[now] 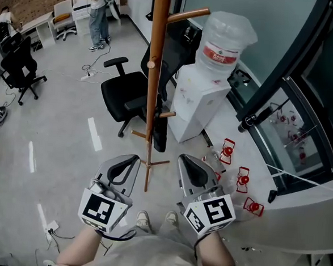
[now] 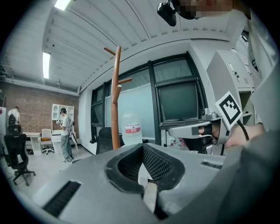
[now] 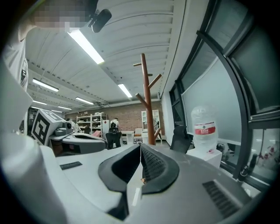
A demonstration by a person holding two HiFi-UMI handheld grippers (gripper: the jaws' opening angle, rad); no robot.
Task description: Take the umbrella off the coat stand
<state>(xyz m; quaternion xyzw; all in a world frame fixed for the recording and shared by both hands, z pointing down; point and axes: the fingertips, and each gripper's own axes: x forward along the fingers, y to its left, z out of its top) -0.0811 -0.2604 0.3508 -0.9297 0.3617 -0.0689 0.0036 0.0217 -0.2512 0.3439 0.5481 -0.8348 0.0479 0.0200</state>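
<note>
Both grippers are held side by side, low in the head view, pointing at the foot of the stand (image 1: 155,72). The left gripper (image 1: 134,158) is clenched, its jaws meeting at the tips with nothing between them. The right gripper (image 1: 183,158) is clenched and empty in the same way. Neither touches the stand, whose wooden pole rises from crossed feet on the floor (image 1: 59,122) just beyond the gripper tips. A dark, narrow shape hanging along the pole below a low peg appears to be the umbrella (image 1: 160,133), though it merges with the black chair (image 1: 123,95) behind it, so this cannot be told for sure. Right of the stand is a white water dispenser (image 1: 198,103) with a bottle (image 1: 224,42) on top. A person (image 1: 98,11) stands far off.
</note>
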